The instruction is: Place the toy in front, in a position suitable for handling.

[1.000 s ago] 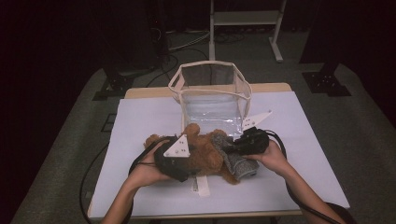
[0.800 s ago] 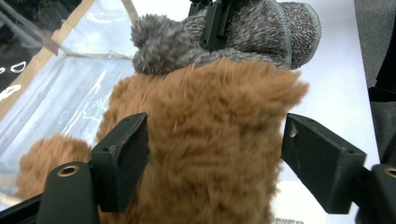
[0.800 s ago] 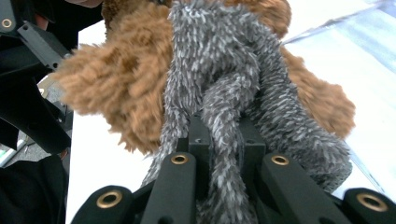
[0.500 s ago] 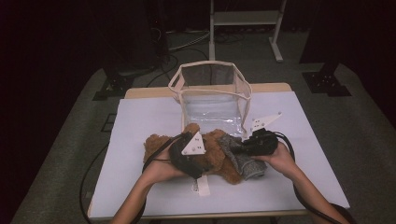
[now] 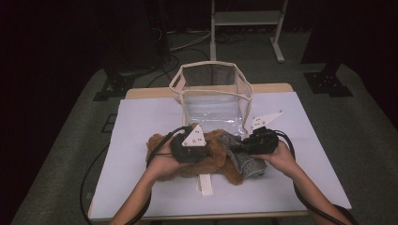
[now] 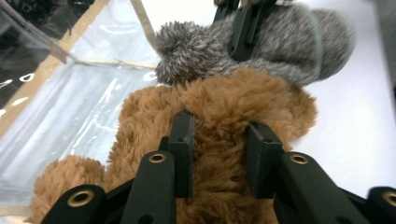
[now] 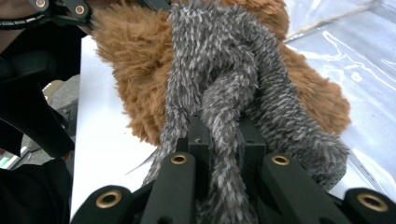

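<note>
On the table point(image 5: 141, 122), just in front of the clear bag point(image 5: 213, 96), the brown plush bear point(image 5: 213, 157) lies crosswise. Left gripper point(image 6: 219, 154) jaws just closed into its fur; right gripper point(image 7: 223, 140) jaws clamp the grey knit piece point(image 7: 224, 70), probably its hat.

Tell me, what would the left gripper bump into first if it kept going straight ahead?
The left gripper, its jaws already pinching the brown teddy bear, would probably push deeper into the bear; behind that lies its grey scarf.
</note>
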